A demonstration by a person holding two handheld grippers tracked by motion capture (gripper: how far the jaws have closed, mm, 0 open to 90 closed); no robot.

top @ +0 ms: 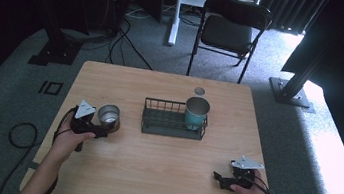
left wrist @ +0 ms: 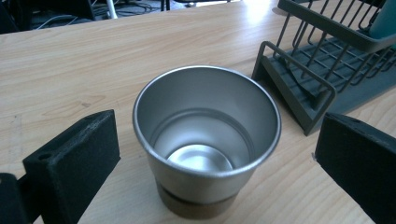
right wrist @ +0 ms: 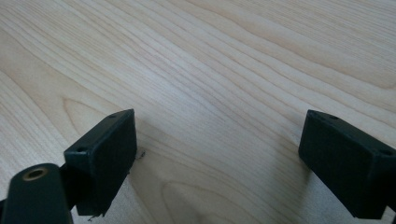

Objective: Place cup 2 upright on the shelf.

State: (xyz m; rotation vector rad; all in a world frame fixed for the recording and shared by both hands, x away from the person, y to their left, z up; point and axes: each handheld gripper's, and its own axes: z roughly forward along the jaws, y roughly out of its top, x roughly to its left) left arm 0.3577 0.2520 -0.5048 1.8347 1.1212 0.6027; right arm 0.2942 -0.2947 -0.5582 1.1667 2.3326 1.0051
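We see steel cup [left wrist: 207, 140] upright on counter [top: 149, 175], left part, just left of rack [top: 172, 126]. Left gripper [top: 105, 131] wide open, jaws either side of cup, not touching it. Cup empty, brown base under it. Teal cup [top: 196, 113] stands in right end of rack. Right gripper [top: 218, 179] rests near right front corner of counter, jaws wide, only bare wood between them. We see small lid [top: 199, 91] behind rack.

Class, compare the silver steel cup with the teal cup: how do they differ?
The silver steel cup stands on the bare table, between the left gripper's open fingers; the teal cup stands inside the wire rack. The teal cup looks taller. Both stand upright, mouths up.
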